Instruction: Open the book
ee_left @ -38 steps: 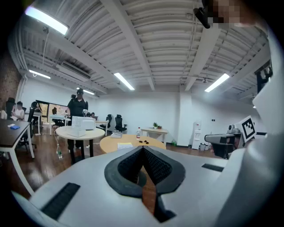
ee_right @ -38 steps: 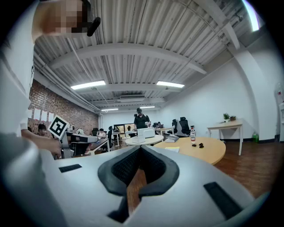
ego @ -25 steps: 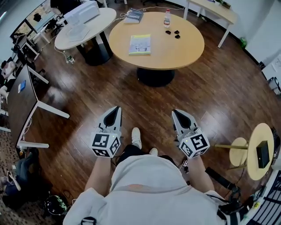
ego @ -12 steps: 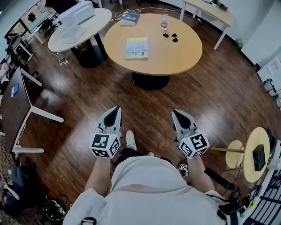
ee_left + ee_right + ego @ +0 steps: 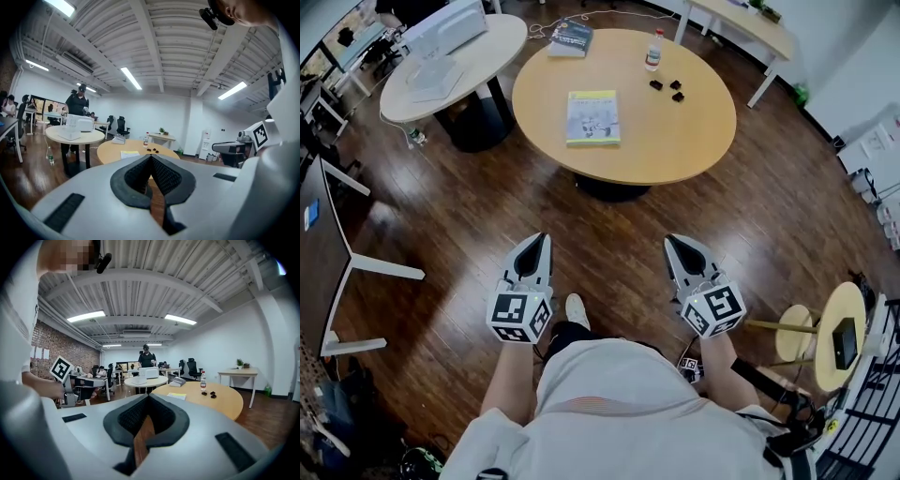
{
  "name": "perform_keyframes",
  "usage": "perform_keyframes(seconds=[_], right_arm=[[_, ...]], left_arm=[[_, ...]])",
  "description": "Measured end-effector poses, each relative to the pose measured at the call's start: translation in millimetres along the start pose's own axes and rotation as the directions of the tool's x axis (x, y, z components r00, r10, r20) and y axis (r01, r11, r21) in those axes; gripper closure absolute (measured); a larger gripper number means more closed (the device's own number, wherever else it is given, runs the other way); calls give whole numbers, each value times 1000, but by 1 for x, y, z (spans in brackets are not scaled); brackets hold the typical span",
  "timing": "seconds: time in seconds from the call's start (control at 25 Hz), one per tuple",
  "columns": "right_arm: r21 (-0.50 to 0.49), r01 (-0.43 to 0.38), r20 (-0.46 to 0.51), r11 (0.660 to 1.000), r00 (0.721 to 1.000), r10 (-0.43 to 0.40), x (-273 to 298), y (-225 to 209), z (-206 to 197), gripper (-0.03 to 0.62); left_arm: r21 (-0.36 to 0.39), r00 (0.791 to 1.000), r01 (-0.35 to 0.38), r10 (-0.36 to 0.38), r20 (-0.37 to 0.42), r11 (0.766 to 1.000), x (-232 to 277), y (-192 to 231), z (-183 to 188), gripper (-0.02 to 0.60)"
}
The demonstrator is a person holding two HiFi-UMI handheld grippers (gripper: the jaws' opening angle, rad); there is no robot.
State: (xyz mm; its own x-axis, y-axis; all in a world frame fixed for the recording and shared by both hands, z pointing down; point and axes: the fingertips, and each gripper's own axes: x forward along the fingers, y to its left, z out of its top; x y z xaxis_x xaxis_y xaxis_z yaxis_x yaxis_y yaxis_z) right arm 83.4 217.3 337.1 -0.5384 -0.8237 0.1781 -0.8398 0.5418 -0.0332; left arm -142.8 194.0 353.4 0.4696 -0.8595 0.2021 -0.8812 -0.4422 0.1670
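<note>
A closed book point(image 5: 592, 116) with a yellow-green cover lies flat on the round wooden table point(image 5: 694, 131), some way ahead of me. My left gripper point(image 5: 538, 240) and right gripper point(image 5: 673, 242) are held side by side over the wooden floor, well short of the table. Both point toward it. Both are shut with nothing between their pads. In the left gripper view the book point(image 5: 129, 153) shows just above the closed left gripper point(image 5: 151, 157). In the right gripper view the book point(image 5: 176, 396) lies to the right of the right gripper point(image 5: 148, 397).
A second book point(image 5: 570, 38), a bottle point(image 5: 653, 52) and small black items point(image 5: 667, 89) sit on the table's far part. A white round table point(image 5: 441, 66) stands at the left. A small round side table point(image 5: 839, 337) is at the right, and a desk point(image 5: 319, 244) at the far left.
Both grippers have been carried forward together toward the round table, which now sits nearer and lower in the head view. Their jaws have stayed shut.
</note>
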Motion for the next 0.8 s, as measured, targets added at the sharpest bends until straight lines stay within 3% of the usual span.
perform_keyframes(seconds=[0.36, 0.8], right_arm=[[-10, 87, -42, 996, 995, -88, 68, -8, 10, 591], [-13, 81, -55, 997, 995, -82, 112, 11, 13, 590]], left_arm=[[-39, 997, 75, -76, -15, 996, 48, 65, 5, 572], [-34, 992, 128, -128, -10, 991, 70, 90, 14, 572]])
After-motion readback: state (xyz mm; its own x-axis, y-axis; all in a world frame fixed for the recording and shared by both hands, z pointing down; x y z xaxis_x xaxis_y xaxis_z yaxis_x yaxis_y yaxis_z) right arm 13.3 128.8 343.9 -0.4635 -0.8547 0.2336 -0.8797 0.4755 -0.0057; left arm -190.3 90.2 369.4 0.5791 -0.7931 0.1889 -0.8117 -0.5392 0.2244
